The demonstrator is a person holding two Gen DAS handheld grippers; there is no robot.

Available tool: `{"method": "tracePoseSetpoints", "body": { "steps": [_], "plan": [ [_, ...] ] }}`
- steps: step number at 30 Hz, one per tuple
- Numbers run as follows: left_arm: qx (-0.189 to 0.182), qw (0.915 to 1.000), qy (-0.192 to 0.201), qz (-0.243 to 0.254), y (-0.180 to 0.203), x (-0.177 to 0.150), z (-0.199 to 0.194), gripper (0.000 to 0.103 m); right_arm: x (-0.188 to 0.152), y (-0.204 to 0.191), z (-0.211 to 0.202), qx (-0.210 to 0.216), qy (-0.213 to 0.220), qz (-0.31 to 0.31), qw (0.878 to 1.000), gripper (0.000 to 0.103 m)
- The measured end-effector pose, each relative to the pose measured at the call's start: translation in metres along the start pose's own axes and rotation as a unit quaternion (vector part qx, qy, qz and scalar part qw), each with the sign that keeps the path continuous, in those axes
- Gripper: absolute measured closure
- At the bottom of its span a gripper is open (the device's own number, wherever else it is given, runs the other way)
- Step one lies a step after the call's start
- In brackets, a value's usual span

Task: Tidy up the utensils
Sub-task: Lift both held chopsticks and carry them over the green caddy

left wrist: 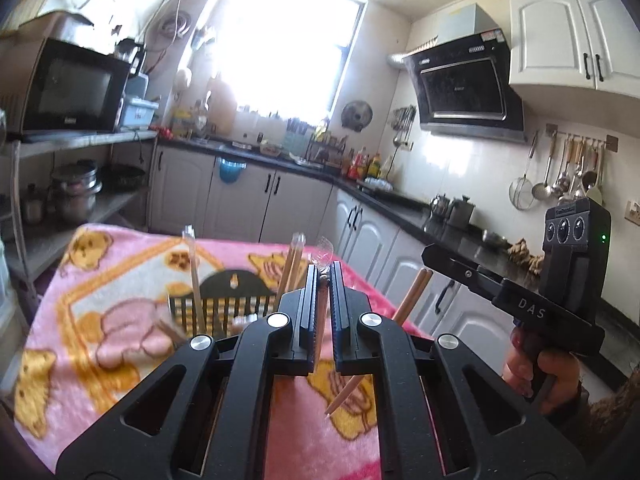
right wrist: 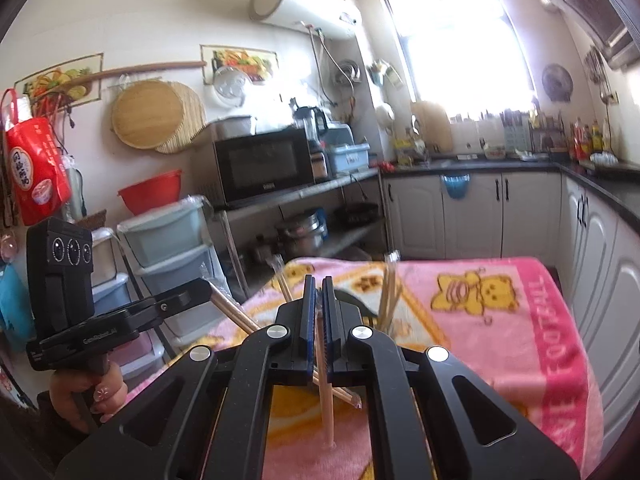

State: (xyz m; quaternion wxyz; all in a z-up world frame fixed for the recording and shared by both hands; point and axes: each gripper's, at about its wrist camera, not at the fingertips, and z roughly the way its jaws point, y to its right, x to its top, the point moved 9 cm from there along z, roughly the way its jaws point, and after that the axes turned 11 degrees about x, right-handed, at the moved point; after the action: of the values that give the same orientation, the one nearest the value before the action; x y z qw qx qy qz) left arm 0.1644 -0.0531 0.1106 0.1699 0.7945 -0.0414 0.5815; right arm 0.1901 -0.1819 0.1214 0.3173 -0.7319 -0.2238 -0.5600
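Two wrist views over a table covered by a pink blanket [left wrist: 120, 280]. My left gripper [left wrist: 323, 280] has its jaws drawn narrow, pinched on a wrapped pair of chopsticks [left wrist: 346, 390]; the pointed tips hang below the fingers above the blanket, and the clear wrapper end pokes out above them. My right gripper [right wrist: 316, 292] is likewise clamped tight on another chopstick pair [right wrist: 326, 404], its tip hanging down to the blanket. A black slatted holder [left wrist: 224, 300] stands on the blanket just ahead of both grippers, with more wrapped chopsticks [left wrist: 194, 276] upright in it. In the left view, a hand [left wrist: 556, 376] grips the right gripper's handle; beyond, a microwave [right wrist: 264, 166] sits on a shelf.
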Motion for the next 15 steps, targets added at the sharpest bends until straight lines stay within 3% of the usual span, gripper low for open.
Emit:
{"method": "tracePoseSetpoints", "body": {
  "steps": [8,15],
  "plan": [
    [0.0,0.9984,0.055,0.015,0.005,0.051,-0.018,0.1,0.048,-0.01,-0.006,0.004,0.053,-0.028,0.998,0.099],
    [0.022,0.9942,0.102,0.027,0.004,0.095,-0.028,0.1,0.086,-0.001,-0.003,-0.004,0.088,-0.036,0.995,0.099]
  ]
}}
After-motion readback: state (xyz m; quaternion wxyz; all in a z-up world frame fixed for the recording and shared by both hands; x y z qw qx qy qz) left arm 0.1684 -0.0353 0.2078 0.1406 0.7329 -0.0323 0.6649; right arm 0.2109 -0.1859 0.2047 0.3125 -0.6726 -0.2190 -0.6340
